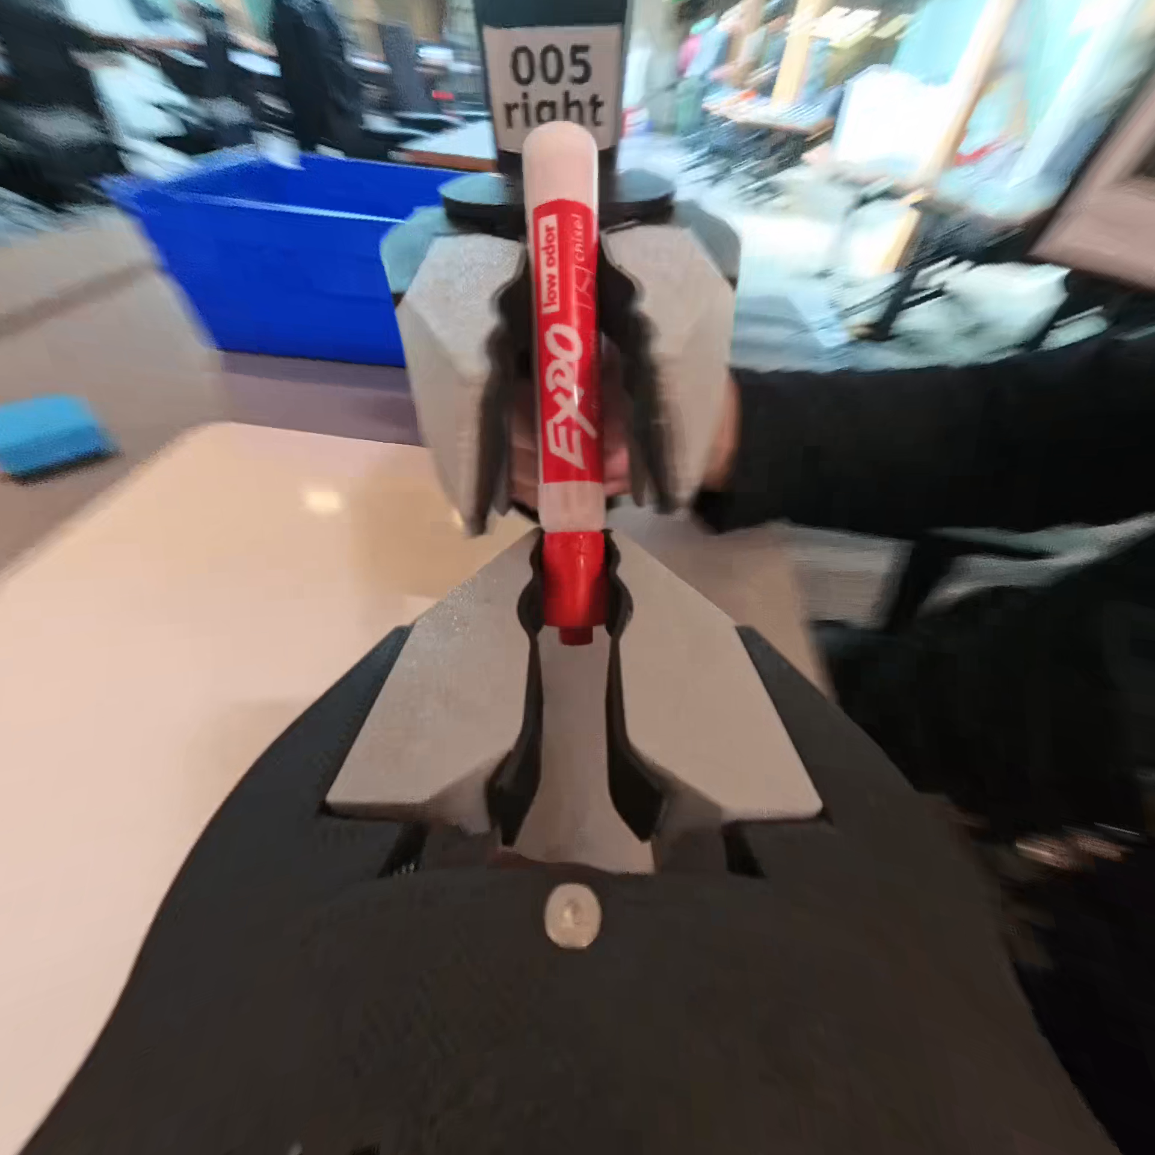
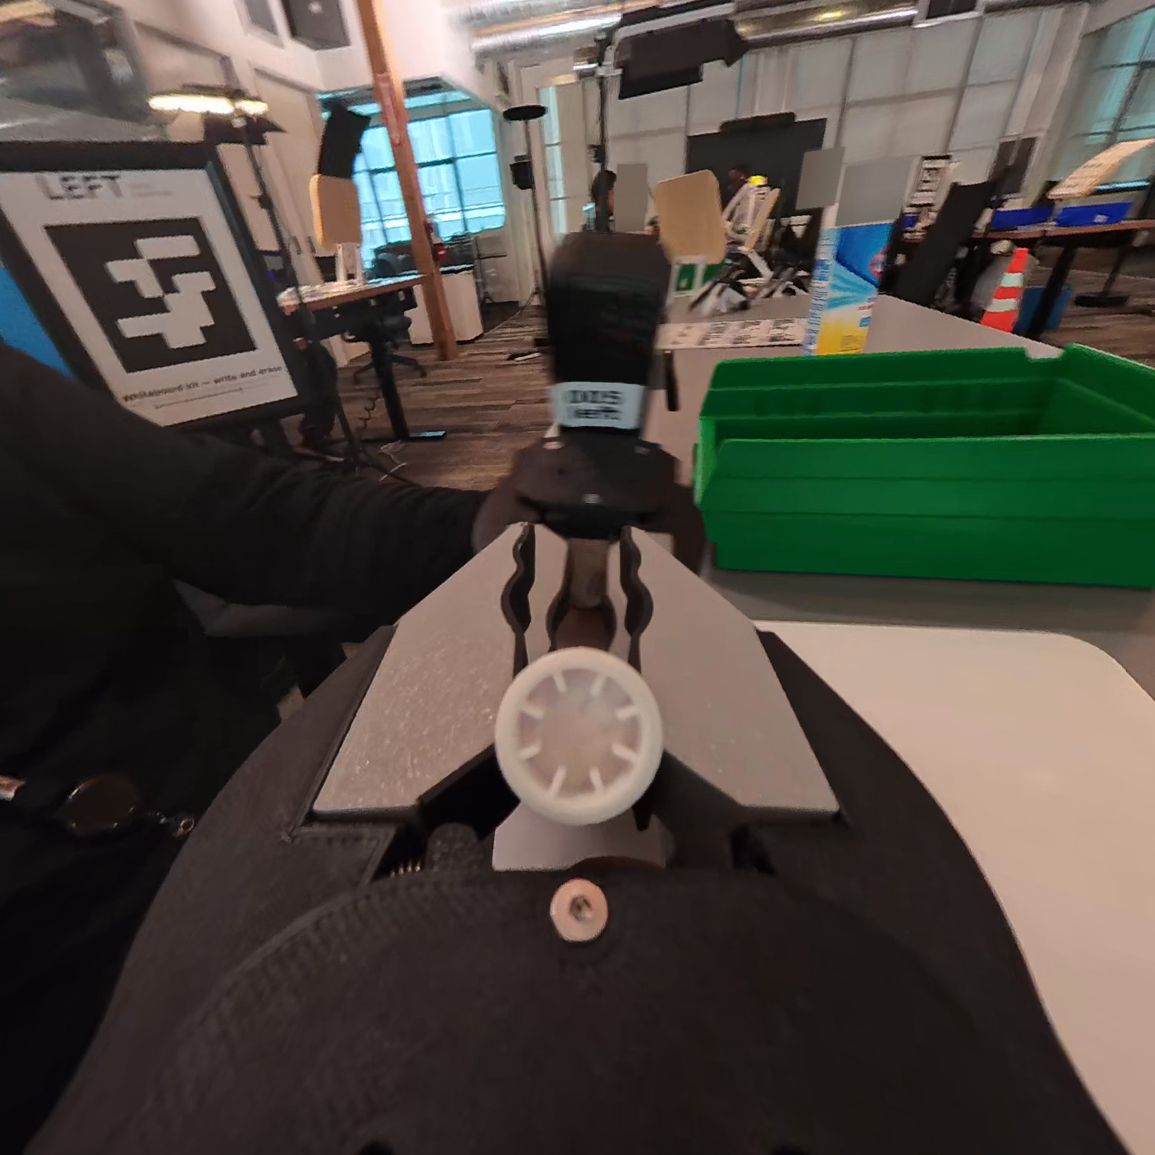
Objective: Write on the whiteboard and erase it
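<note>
A red-labelled whiteboard marker [image 1: 565, 350] is held in the air between my two grippers, which face each other. My left gripper [image 1: 572, 562] is shut on the marker's red cap [image 1: 572, 590]. My right gripper [image 1: 572, 509] is shut on the white barrel. In the right wrist view the barrel's round white end [image 2: 578, 734] points at the camera between the right gripper's [image 2: 575, 544] fingers, and the left gripper [image 2: 584, 603] is just beyond. The pale whiteboard [image 1: 187, 625] lies flat below and also shows in the right wrist view [image 2: 937, 750]. A blue eraser [image 1: 50, 434] lies left of it.
A blue bin [image 1: 281, 250] stands behind the board in the left wrist view. A green bin [image 2: 925, 469] stands on the table at the right in the right wrist view. An easel with a black-and-white tag sign [image 2: 144, 294] stands at the left. Black sleeves [image 1: 937, 437] hold the grippers.
</note>
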The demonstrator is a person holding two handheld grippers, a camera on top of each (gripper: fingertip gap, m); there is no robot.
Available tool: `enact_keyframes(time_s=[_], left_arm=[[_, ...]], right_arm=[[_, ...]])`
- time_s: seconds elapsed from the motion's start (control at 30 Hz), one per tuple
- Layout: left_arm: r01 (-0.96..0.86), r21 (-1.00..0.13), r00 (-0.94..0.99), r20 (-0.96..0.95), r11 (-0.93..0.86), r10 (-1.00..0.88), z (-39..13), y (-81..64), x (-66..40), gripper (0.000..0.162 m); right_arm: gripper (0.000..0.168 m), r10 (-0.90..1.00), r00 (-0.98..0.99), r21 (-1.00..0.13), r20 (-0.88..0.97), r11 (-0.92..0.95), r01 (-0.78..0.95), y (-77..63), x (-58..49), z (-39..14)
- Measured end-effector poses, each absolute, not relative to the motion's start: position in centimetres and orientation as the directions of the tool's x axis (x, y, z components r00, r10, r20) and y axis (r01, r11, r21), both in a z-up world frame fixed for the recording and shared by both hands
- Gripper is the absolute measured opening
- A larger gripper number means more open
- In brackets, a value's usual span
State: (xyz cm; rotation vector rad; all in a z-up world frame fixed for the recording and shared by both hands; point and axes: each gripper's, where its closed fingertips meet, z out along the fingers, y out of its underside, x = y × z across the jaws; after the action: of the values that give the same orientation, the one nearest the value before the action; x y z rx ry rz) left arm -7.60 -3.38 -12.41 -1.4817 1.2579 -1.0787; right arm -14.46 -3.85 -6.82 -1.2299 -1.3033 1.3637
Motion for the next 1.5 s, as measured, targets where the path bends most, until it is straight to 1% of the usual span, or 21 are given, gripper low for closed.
enact_keyframes(time_s=[0.07, 0.13, 0.2, 0.27, 0.33, 0.4, 0.47, 0.53, 0.63, 0.77, 0.87, 0.97, 1.0, 1.07, 1.13, 1.23, 1.27, 1.3, 1.37, 1.43, 1.5], left_arm=[[-0.32, -0.941, 0.323, -0.215, 0.107, -0.922, -12.9, -0.4, -8.0, 0.013], [-0.482, -0.832, 0.466, -0.509, 0.275, -0.723, -13.0, 2.2, -8.7, 0.013], [-0.649, -0.673, 0.478, -0.724, 0.356, -0.497, -12.7, 3.7, -9.6, 0.013], [-0.719, -0.583, 0.457, -0.807, 0.379, -0.374, -12.1, 4.3, -9.9, 0.013], [-0.71, -0.594, 0.463, -0.798, 0.377, -0.386, -12.2, 4.1, -9.7, 0.013], [-0.648, -0.677, 0.491, -0.722, 0.348, -0.488, -12.6, 3.6, -9.4, 0.013], [-0.496, -0.836, 0.501, -0.498, 0.237, -0.708, -13.3, 2.4, -8.6, 0.013], [-0.374, -0.926, 0.419, -0.227, 0.061, -0.879, -13.8, 0.7, -8.1, 0.013], [-0.264, -0.959, 0.221, 0.045, -0.105, -0.974, -13.3, -2.5, -7.7, 0.013], [-0.203, -0.955, -0.015, 0.224, -0.217, -0.974, -12.0, -5.9, -8.0, 0.014], [-0.204, -0.969, 0.086, 0.126, -0.141, -0.988, -12.2, -4.4, -8.0, 0.013], [-0.305, -0.949, 0.309, -0.181, 0.083, -0.934, -13.0, -1.2, -8.3, 0.013], [-0.368, -0.916, 0.379, -0.304, 0.16, -0.874, -13.2, -0.1, -8.6, 0.014], [-0.545, -0.774, 0.459, -0.598, 0.324, -0.657, -13.3, 2.1, -9.3, 0.013], [-0.65, -0.676, 0.465, -0.714, 0.346, -0.523, -13.3, 3.3, -9.7, 0.013], [-0.642, -0.675, 0.493, -0.727, 0.364, -0.477, -12.2, 3.4, -9.7, 0.014], [-0.637, -0.674, 0.494, -0.729, 0.373, -0.474, -12.1, 3.2, -9.5, 0.014], [-0.592, -0.72, 0.498, -0.68, 0.362, -0.538, -12.1, 2.7, -9.1, 0.014], [-0.434, -0.868, 0.469, -0.447, 0.242, -0.762, -12.7, 1.0, -8.3, 0.013], [-0.333, -0.93, 0.38, -0.281, 0.153, -0.881, -12.5, -0.7, -8.1, 0.013], [-0.237, -0.971, 0.229, -0.063, 0.007, -0.971, -12.2, -3.0, -7.9, 0.013]], right_arm=[[0.025, 0.993, -0.017, -0.991, -0.116, -0.115, 0.07, -1.6, -14.3, -7.6], [0.025, 0.978, 0.09, -0.977, -0.191, -0.198, 0.083, 0.5, -13.9, -8.6], [0.025, 0.95, 0.144, -0.954, -0.279, -0.291, 0.069, 1.7, -13.6, -9.3], [0.025, 0.93, 0.154, -0.94, -0.332, -0.34, 0.028, 2.2, -13.4, -9.1], [0.025, 0.929, 0.136, -0.936, -0.343, -0.35, 0.03, 2.0, -13.3, -9.1], [0.025, 0.946, 0.134, -0.95, -0.296, -0.306, 0.06, 1.6, -13.3, -9.2], [0.025, 0.963, 0.12, -0.963, -0.241, -0.252, 0.091, 0.9, -13.4, -9.2], [0.025, 0.982, 0.081, -0.978, -0.173, -0.181, 0.103, -0.1, -13.8, -8.8], [0.024, 0.992, -0.047, -0.99, -0.114, -0.11, 0.085, -2.7, -14.3, -7.9], [0.024, 0.975, -0.214, -0.997, -0.053, -0.042, 0.058, -5.9, -14.2, -7.0], [0.025, 0.984, -0.161, -0.995, -0.081, -0.07, 0.069, -4.7, -14.3, -7.3], [0.025, 0.991, -0.036, -0.989, -0.126, -0.122, 0.085, -2.3, -14.2, -8.1], [0.024, 0.988, 0.001, -0.984, -0.157, -0.156, 0.089, -1.5, -14.1, -8.4], [0.024, 0.973, 0.086, -0.971, -0.214, -0.222, 0.092, 0.3, -13.9, -9.1], [0.025, 0.959, 0.14, -0.961, -0.245, -0.26, 0.096, 1.3, -13.8, -9.7], [0.025, 0.934, 0.108, -0.939, -0.34, -0.344, 0.024, 1.5, -13.3, -8.9], [0.025, 0.94, 0.091, -0.943, -0.329, -0.332, 0.015, 1.3, -13.3, -8.6], [0.025, 0.957, 0.078, -0.959, -0.281, -0.283, 0.026, 0.9, -13.2, -8.3], [0.024, 0.976, 0.045, -0.975, -0.212, -0.214, 0.058, -0.3, -13.2, -8.2], [0.024, 0.983, -0.022, -0.982, -0.182, -0.181, 0.054, -1.6, -13.5, -7.7], [0.024, 0.987, -0.107, -0.992, -0.121, -0.115, 0.053, -3.4, -13.7, -7.2]])
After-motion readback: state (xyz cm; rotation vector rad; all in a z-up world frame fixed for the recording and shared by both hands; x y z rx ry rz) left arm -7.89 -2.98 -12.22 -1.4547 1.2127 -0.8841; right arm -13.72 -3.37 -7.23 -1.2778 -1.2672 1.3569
